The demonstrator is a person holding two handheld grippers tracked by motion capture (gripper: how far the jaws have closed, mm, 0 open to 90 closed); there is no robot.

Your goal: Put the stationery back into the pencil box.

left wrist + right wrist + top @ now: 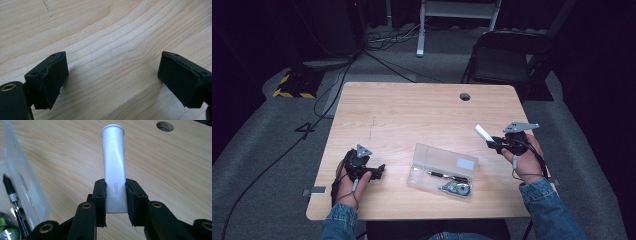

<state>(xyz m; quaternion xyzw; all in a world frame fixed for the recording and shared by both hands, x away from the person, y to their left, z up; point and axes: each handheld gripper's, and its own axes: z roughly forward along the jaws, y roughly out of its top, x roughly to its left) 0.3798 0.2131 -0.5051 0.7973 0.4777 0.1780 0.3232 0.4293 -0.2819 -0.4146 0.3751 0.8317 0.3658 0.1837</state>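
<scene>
At the right of the high view, the right gripper (490,141) held a white glue stick (482,133) clear of the light wooden table (412,115), its fingers (100,195) pinching the tube near the end marked "GLOO", the rest of the tube pointing away toward the upper middle of the right gripper view. Just left of it, at lower centre of the high view, an open clear plastic pencil case (442,171) lay on the table, lid tilted back, with a black pen (447,175) and a small roll with green on it, perhaps tape (458,188), already inside. At lower left, the left gripper (379,170) rested low over bare wood, well apart from the case, its fingers (53,77) spread wide with nothing between them. Judged from the scene, the packing was part-way done: two items sat in the case, the glue stick was lifted but not yet carried over it, and placing it and shutting the lid remained.
</scene>
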